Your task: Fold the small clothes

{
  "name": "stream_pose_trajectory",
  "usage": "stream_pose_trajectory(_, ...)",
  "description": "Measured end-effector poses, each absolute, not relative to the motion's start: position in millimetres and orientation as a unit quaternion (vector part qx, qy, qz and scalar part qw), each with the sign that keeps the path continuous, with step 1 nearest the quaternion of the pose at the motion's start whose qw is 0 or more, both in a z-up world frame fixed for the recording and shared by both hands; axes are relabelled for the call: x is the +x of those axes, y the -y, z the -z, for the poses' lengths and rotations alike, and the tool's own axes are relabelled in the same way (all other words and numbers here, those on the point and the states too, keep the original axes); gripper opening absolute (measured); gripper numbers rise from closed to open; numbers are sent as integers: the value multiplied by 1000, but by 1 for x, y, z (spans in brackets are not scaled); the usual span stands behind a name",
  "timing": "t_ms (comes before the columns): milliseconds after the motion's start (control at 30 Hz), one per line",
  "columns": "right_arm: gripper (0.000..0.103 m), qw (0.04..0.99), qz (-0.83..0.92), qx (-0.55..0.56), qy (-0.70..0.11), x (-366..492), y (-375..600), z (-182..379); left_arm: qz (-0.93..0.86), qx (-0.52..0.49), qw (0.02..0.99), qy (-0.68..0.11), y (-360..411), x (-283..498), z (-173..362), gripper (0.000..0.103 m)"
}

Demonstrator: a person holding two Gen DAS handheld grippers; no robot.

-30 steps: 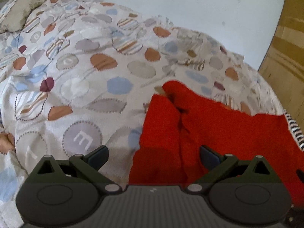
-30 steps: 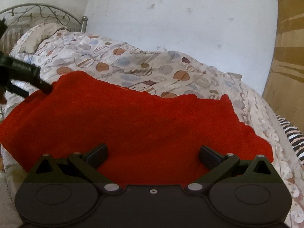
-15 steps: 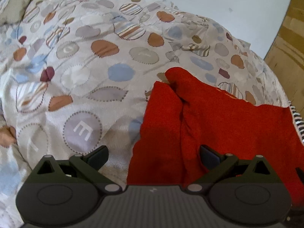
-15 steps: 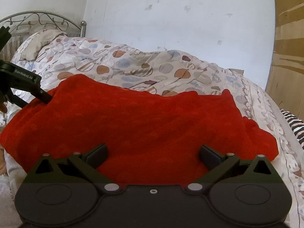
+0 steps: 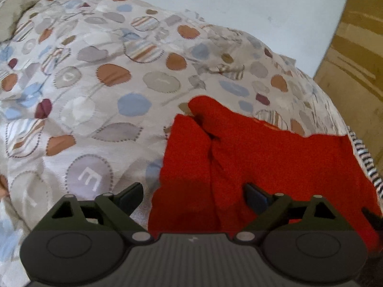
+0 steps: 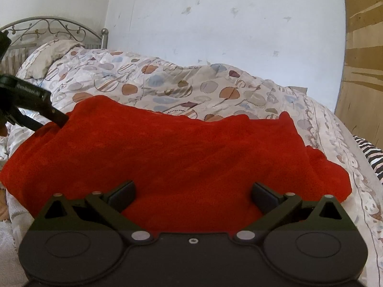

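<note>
Compared with a second ago, the left gripper (image 5: pixel 192 197) has its jaws a little narrower; they are closing but wide apart, and the left edge of the red garment (image 5: pixel 275 157) lies between them, not yet pressed by either pad. The right gripper (image 6: pixel 192 195) stands wide open over the near edge of the same garment and holds nothing.

The garment lies spread across the patterned duvet (image 5: pixel 100 91), near the side of the bed closest to the grippers, with its left edge ending at a loose fold.

I think the risk is that the left pads catch only the top layer at that fold, or pinch the duvet together with it, because both are soft and lie flat on each other.

Only the left wrist view shows the crease and the bare duvet beside it. Only the right wrist view shows the whole width of the garment, the metal headboard (image 6: pixel 47 26), and the left gripper's finger (image 6: pixel 53 116) at the far left corner of the cloth.
</note>
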State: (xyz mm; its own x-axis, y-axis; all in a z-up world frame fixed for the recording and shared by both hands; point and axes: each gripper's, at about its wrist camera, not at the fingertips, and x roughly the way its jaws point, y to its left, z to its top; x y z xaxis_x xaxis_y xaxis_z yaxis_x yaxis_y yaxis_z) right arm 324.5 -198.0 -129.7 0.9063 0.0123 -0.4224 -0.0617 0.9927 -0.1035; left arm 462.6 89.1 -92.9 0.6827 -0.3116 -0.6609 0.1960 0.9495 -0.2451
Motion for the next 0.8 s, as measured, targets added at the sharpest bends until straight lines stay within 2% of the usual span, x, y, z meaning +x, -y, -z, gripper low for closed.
stream_pose_trajectory(100,103,975,-19,-58,-216,325,198,130,154,-81,902,-395,-89,468,100,90)
stream_pose_trajectory(200,103,975,-19,-58,-215,324,198,130,155,-140,880,-427,-101,473,104,85)
stream_pose_trajectory(300,103,975,-19,-58,-215,324,199,130,150,-152,874,-437,-108,474,104,75)
stream_pose_trajectory(367,103,975,-18,-59,-215,324,198,130,145,-156,870,-444,-109,473,101,61)
stream_pose_trajectory(400,103,975,-19,-58,-215,324,199,131,142,-160,868,-448,-109,473,99,57)
stream_pose_trajectory(467,103,975,-18,-59,-214,324,199,130,134,-184,858,-461,-109,473,94,40)
stream_pose_trajectory(567,103,975,-18,-58,-214,324,199,131,125,-209,846,-475,-108,475,88,30)
stream_pose_trajectory(800,103,976,-16,-57,-211,324,199,128,146,-192,862,-445,-82,463,37,22)
